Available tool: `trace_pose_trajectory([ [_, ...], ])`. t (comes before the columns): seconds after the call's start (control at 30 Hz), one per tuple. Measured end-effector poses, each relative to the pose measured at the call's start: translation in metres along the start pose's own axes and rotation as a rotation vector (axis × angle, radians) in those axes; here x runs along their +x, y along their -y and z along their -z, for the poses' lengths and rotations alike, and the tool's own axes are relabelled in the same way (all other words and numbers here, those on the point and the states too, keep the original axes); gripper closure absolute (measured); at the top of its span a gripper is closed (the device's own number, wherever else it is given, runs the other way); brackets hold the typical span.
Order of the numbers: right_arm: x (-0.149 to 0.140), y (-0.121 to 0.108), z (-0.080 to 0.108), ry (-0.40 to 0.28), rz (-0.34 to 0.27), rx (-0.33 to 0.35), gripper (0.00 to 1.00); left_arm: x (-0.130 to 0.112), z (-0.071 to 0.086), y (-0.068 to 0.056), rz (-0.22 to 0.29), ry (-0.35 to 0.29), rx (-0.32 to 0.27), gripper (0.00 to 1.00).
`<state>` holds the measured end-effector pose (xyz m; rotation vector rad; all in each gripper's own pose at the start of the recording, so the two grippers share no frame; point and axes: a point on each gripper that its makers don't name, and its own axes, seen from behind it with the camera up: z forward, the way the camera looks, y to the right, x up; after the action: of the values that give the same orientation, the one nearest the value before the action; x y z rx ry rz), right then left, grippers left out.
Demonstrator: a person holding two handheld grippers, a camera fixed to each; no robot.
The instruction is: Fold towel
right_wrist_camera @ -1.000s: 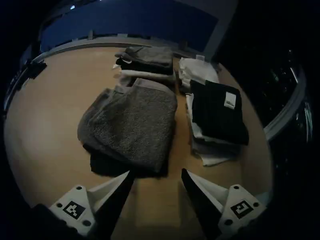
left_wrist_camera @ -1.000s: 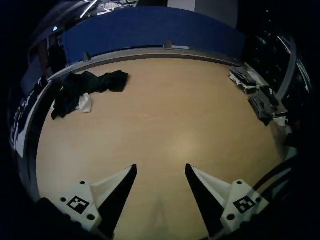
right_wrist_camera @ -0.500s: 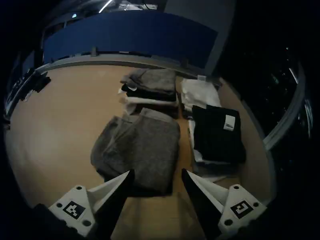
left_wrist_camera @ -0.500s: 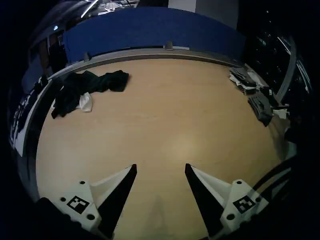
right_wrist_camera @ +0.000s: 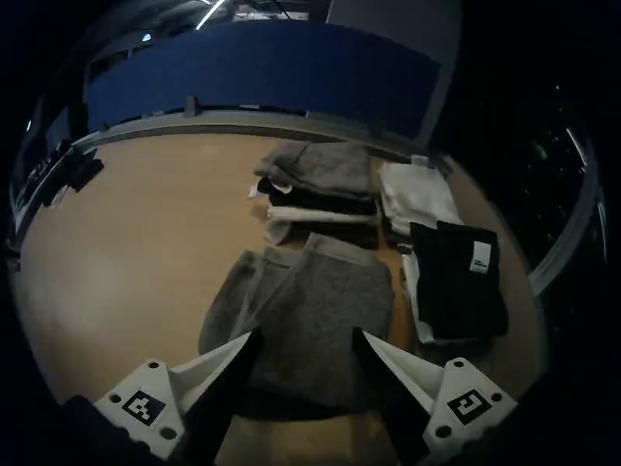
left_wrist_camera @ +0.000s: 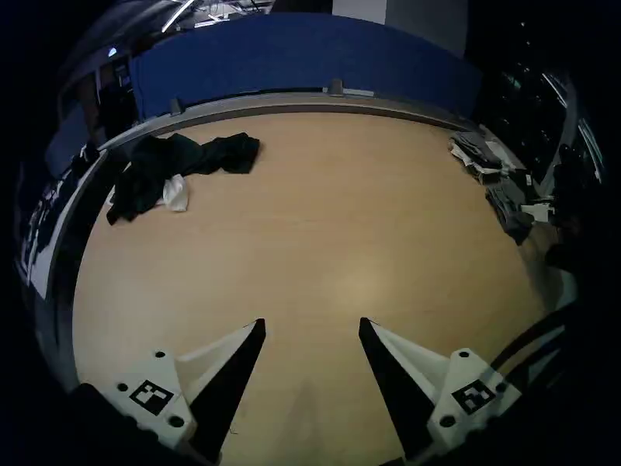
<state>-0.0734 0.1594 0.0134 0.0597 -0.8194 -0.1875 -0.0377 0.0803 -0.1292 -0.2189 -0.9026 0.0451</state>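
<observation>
Fingers of my left gripper (left_wrist_camera: 310, 322) reach up from the bottom of the left gripper view, spread wide with nothing between them, level over bare wood. The desk (left_wrist_camera: 334, 217) runs pale and open through the middle of the frame. At upper left a dark heap of clothes (left_wrist_camera: 182, 159) lies crumpled, with a small white piece (left_wrist_camera: 176, 193) against its lower edge. At the far right edge I make out small folded stacks (left_wrist_camera: 501, 186), too dim to sort. A blue partition (left_wrist_camera: 310, 54) curves along the top.

In the right gripper view, my right gripper (right_wrist_camera: 304, 332) is likewise released, fingers apart and pointing up the frame. The grey towel (right_wrist_camera: 326, 311) lies folded on the desk at lower centre. Both fingertips overlap its near part, and I cannot tell whether they touch it. Just beyond it, at centre, sits a pile of folded towels (right_wrist_camera: 322, 186) in grey, dark and white layers. To the right a white stack (right_wrist_camera: 419, 194) lies beside a black folded cloth (right_wrist_camera: 454, 283) with a small pale label.
</observation>
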Motion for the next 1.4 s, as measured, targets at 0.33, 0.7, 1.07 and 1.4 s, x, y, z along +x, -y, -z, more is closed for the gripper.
trace_pose_trajectory([
  [0.33,-0.034,0.021,-0.010,0.063,0.037,0.038,0.09,-0.001,-0.001,0.004,0.000,0.002,0.006,0.11],
  [0.7,-0.036,0.024,-0.011,0.053,0.030,0.064,0.10,0.004,-0.002,0.001,-0.009,0.000,0.004,0.11],
  [1.07,0.006,0.013,-0.003,-0.025,0.036,0.069,0.09,0.005,-0.002,-0.001,0.001,-0.004,0.004,0.11],
  [1.4,0.036,-0.001,-0.016,-0.046,0.051,0.068,0.09,0.003,-0.004,0.000,0.008,0.000,0.013,0.11],
])
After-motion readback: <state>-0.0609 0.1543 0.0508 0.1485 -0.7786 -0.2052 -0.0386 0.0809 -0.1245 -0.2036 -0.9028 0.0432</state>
